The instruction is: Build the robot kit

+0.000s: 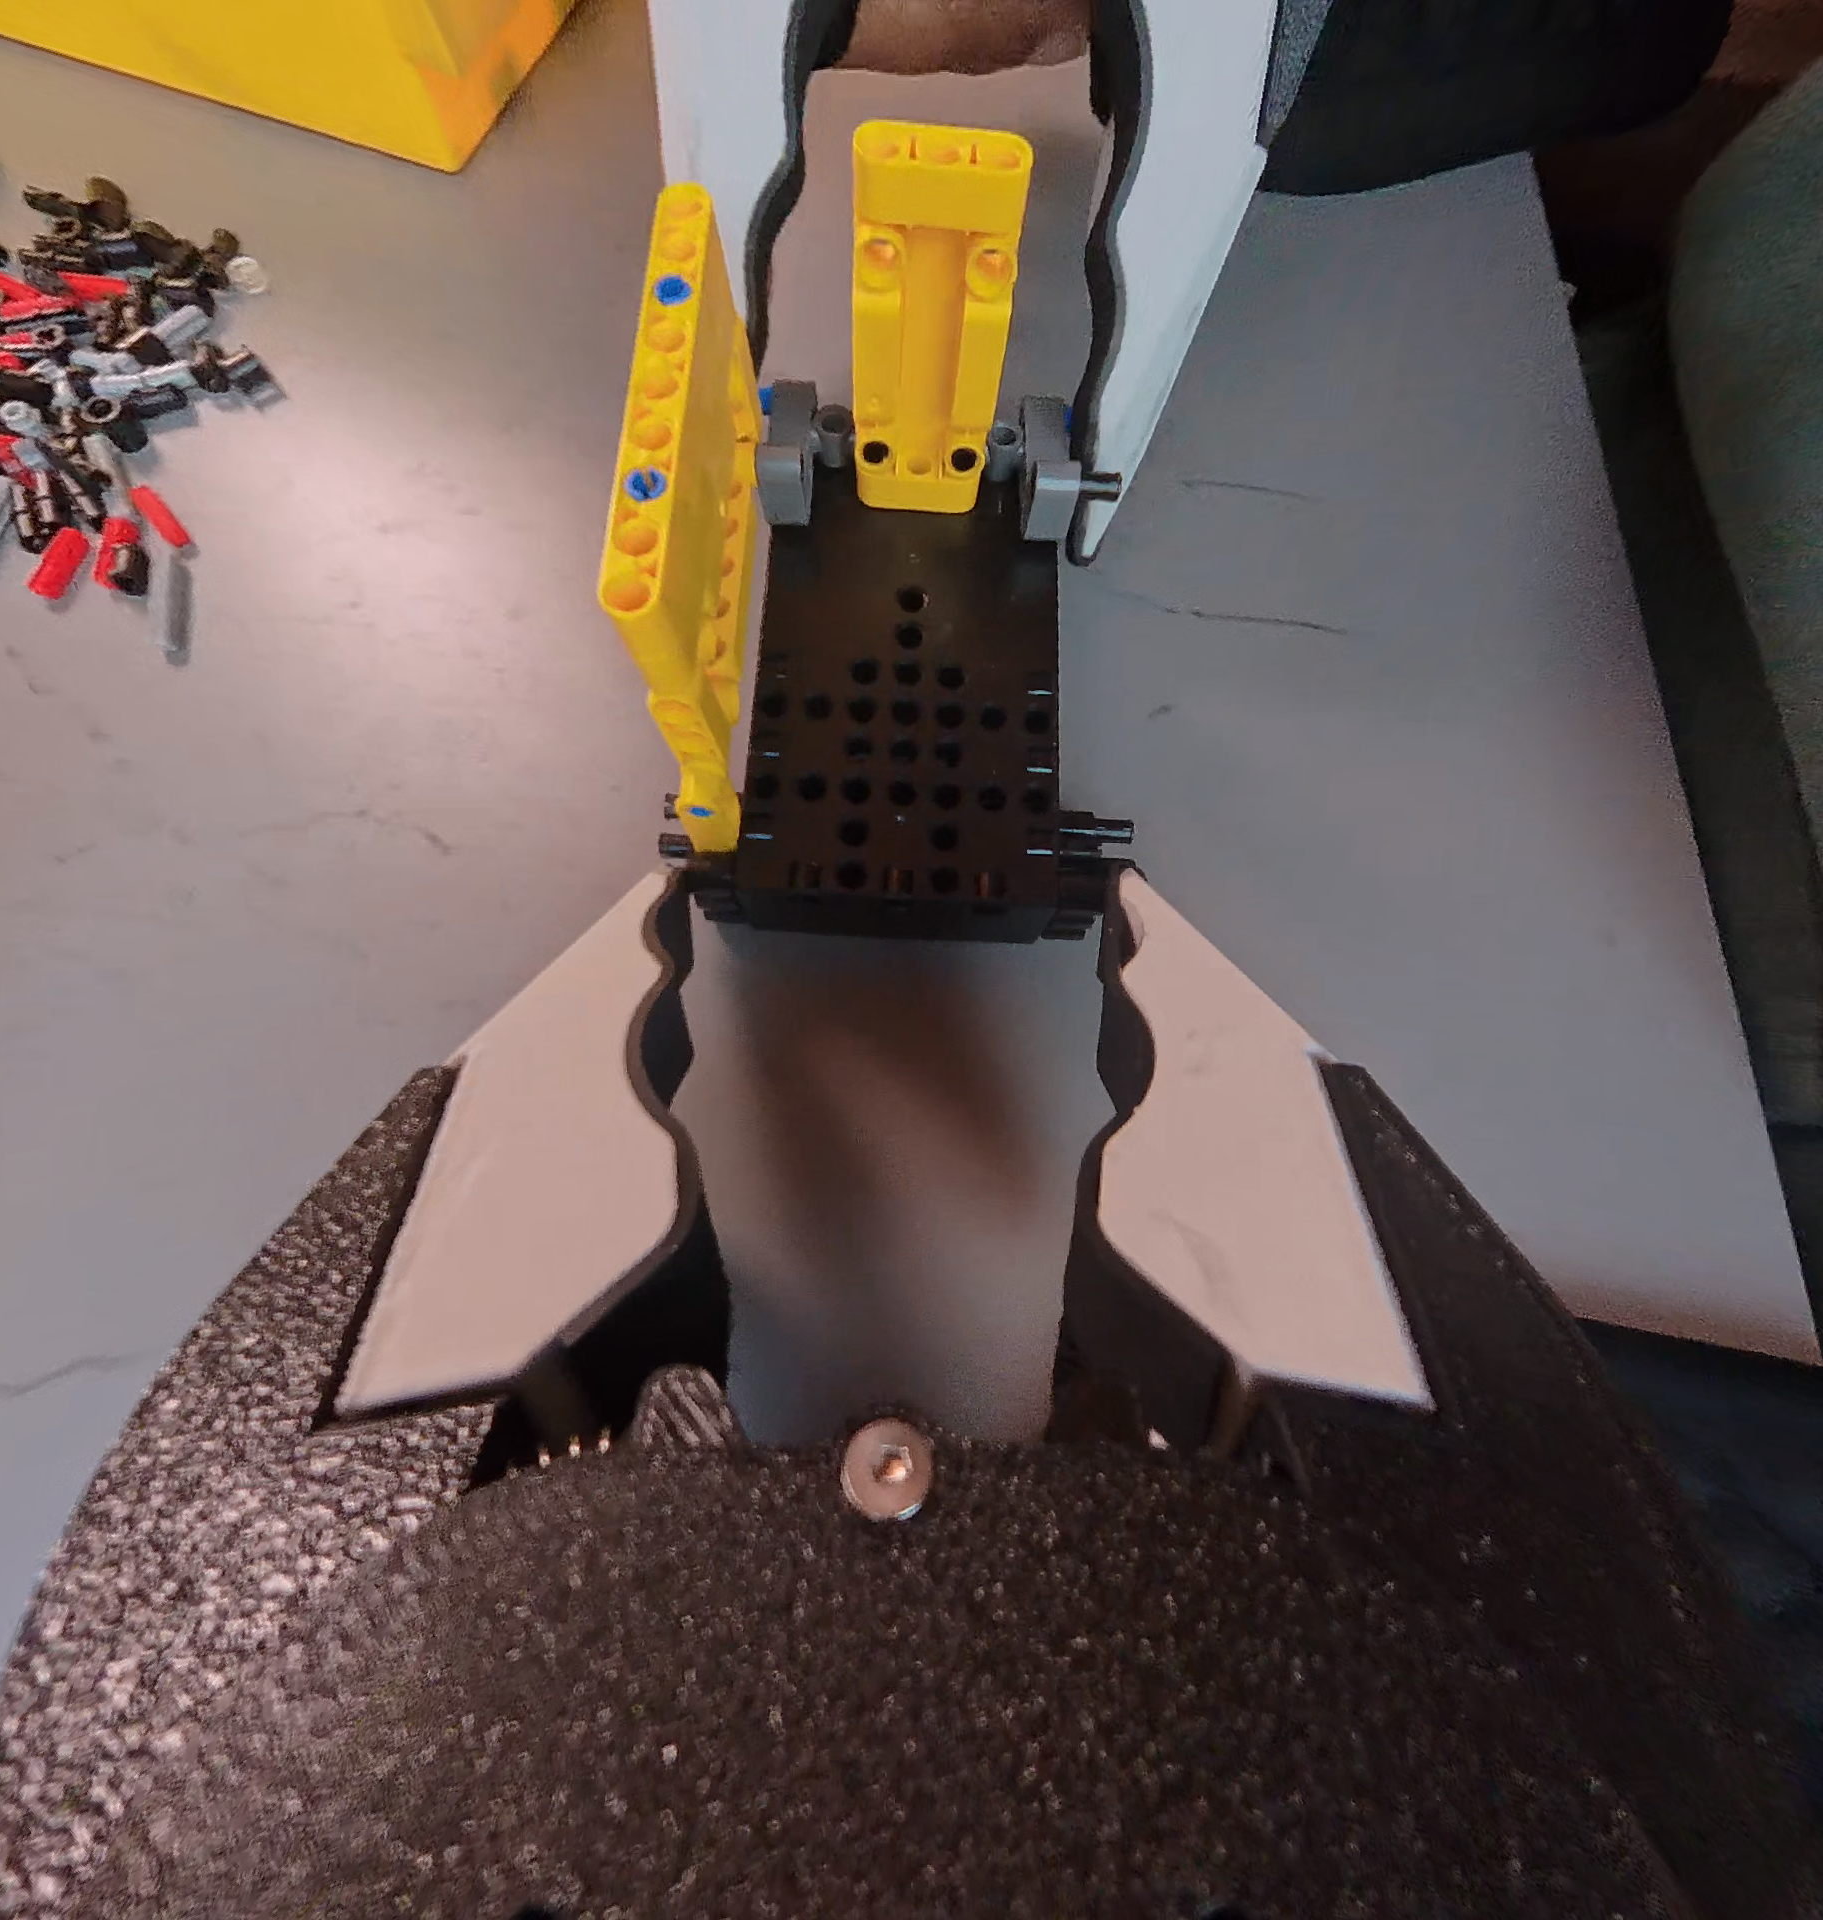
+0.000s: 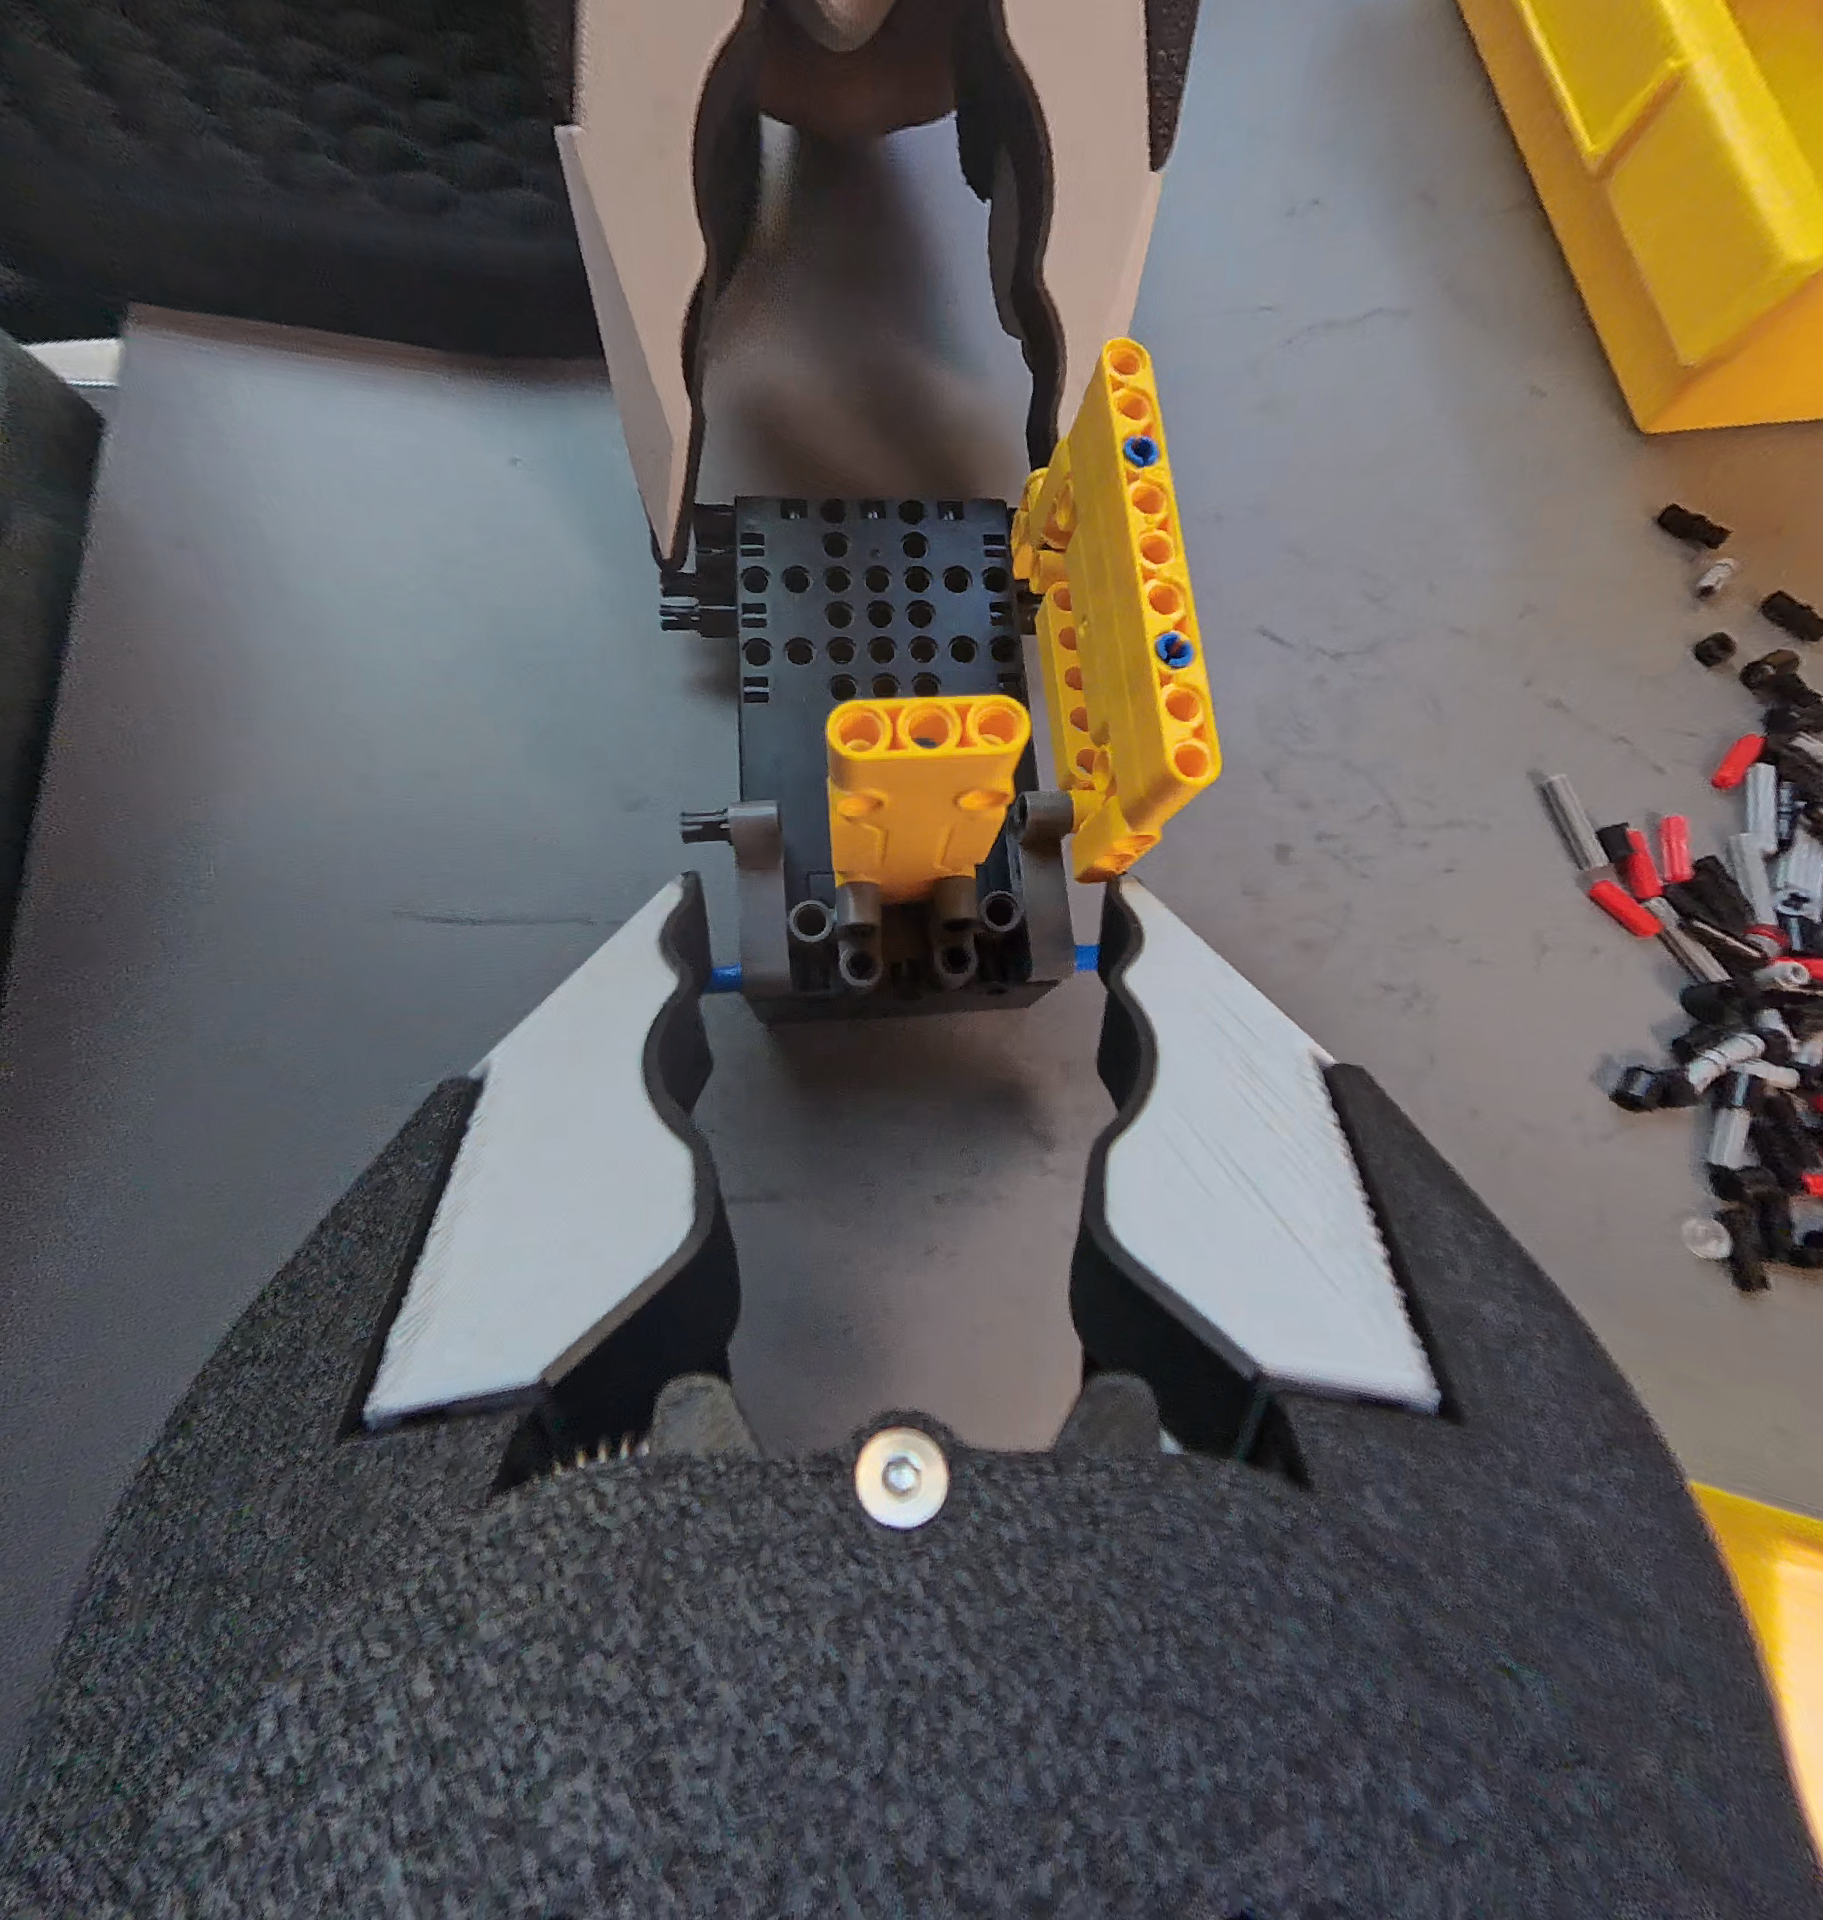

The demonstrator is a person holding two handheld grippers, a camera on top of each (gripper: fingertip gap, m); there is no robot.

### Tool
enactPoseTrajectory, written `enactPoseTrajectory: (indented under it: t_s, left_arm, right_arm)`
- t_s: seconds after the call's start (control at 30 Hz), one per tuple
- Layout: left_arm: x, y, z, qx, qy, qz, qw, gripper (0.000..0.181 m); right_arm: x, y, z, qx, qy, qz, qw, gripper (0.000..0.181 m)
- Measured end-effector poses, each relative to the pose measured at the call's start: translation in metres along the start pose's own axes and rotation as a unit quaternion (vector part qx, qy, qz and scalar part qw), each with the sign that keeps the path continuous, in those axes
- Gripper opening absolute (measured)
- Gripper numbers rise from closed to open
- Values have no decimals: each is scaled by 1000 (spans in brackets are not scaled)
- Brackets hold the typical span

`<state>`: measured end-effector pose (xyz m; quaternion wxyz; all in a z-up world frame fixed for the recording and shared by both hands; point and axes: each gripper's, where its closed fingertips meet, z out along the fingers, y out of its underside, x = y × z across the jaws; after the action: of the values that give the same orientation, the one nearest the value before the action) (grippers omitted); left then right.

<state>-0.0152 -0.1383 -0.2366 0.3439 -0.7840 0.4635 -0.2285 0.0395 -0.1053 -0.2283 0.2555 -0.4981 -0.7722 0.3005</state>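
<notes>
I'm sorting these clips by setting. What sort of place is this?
Probably a hobby or lab workbench for building-toy assembly: a grey table holds a half-built black and yellow model, a pile of small loose connector pieces, and yellow bins.

Centre frame in both wrist views, a black perforated brick block (image 1: 902, 748) sits flat on the grey table (image 1: 367, 883). A yellow holed beam frame (image 1: 678, 499) stands tilted at its side. A yellow connector piece (image 1: 933, 312) stands upright at one end, between grey joints.

Left gripper (image 1: 896, 883) and right gripper (image 2: 902, 904) face each other (jaws spread).
</notes>
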Motion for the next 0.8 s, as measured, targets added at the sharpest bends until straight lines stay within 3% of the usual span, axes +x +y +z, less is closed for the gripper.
enactPoseTrajectory:
  t_s: [0.03,0.2,0.3,0.37,0.43,0.63,0.8]
  left_arm:
    - [-6,0,0,1,-9,-7,1000,77]
    - [-54,0,-8,11,-112,-72,991,54]
    - [-73,-3,-13,26,-157,-95,983,53]
    - [-67,-15,-15,54,-148,-96,983,54]
    - [-55,-24,-12,66,-124,-95,986,56]
    - [-61,-11,4,-15,-166,-40,985,56]
    - [-88,-5,-9,4,-212,-79,974,49]
  right_arm:
    - [8,2,1,-4,15,8,1000,68]
    - [45,11,-4,-3,97,101,990,68]
    - [58,16,-9,0,134,139,981,72]
    - [49,15,-9,1,108,144,984,85]
    - [41,12,-11,7,80,141,987,85]
    - [12,-8,-26,78,-33,94,992,46]
    - [15,-4,-24,81,-8,38,996,38]
